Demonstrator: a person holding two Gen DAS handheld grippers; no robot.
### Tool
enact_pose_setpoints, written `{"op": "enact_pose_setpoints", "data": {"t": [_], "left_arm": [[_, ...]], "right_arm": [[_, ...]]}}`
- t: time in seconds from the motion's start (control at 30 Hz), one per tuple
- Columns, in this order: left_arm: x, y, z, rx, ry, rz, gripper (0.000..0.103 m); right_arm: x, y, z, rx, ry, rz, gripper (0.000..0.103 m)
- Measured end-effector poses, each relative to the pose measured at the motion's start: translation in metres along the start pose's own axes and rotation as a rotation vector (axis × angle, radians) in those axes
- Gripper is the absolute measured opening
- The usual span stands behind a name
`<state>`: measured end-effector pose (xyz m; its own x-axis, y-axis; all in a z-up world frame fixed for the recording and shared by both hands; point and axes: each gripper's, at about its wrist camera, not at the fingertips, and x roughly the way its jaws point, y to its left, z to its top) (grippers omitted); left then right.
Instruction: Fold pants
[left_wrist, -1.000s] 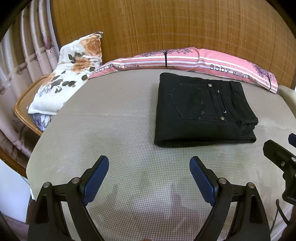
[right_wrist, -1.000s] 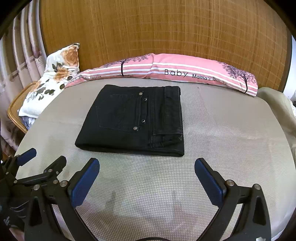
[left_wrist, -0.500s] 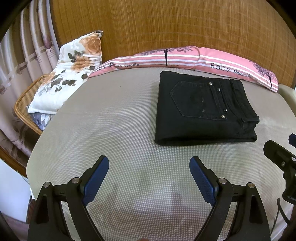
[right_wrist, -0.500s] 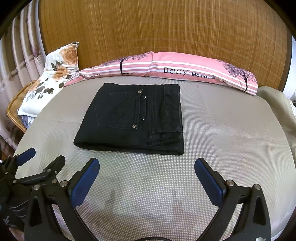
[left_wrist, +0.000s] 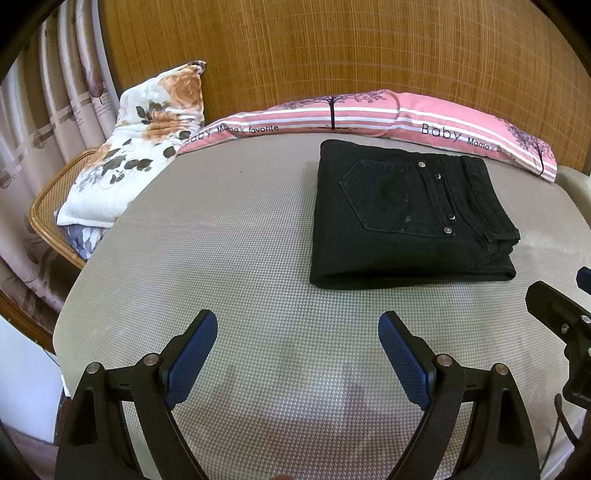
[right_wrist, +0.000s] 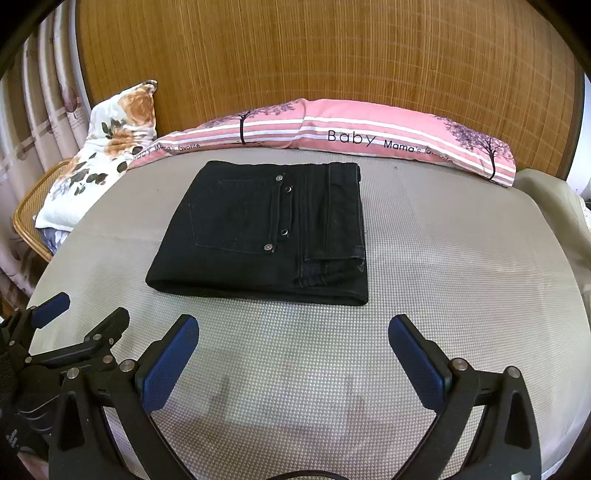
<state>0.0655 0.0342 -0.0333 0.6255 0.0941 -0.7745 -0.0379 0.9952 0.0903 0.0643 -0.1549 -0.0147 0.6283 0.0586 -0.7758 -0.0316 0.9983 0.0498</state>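
Black pants (left_wrist: 402, 218) lie folded into a flat rectangle on the grey textured mat (left_wrist: 229, 258), back pocket up. They also show in the right wrist view (right_wrist: 266, 232). My left gripper (left_wrist: 297, 332) is open and empty, held near the mat's front edge, short of the pants and to their left. My right gripper (right_wrist: 293, 336) is open and empty, in front of the pants' near edge. The left gripper shows at the lower left of the right wrist view (right_wrist: 81, 321).
A long pink striped pillow (right_wrist: 332, 136) lies along the back against a woven bamboo wall (right_wrist: 332, 55). A floral pillow (left_wrist: 140, 147) leans on a wicker chair (left_wrist: 55, 192) at the left, beside curtains. A beige cloth (right_wrist: 554, 206) lies at the right edge.
Both grippers have drifted very slightly; the pants appear a touch lower in both views. The pants lie still and both grippers stay open.
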Motion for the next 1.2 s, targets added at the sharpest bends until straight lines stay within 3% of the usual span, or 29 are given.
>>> {"op": "enact_pose_setpoints", "data": {"t": [1.2], "left_arm": [[0.006,-0.004,0.003,0.005,0.007,-0.01,0.089]], "right_arm": [[0.01,-0.001,0.003,-0.02,0.025,0.004,0.101]]}}
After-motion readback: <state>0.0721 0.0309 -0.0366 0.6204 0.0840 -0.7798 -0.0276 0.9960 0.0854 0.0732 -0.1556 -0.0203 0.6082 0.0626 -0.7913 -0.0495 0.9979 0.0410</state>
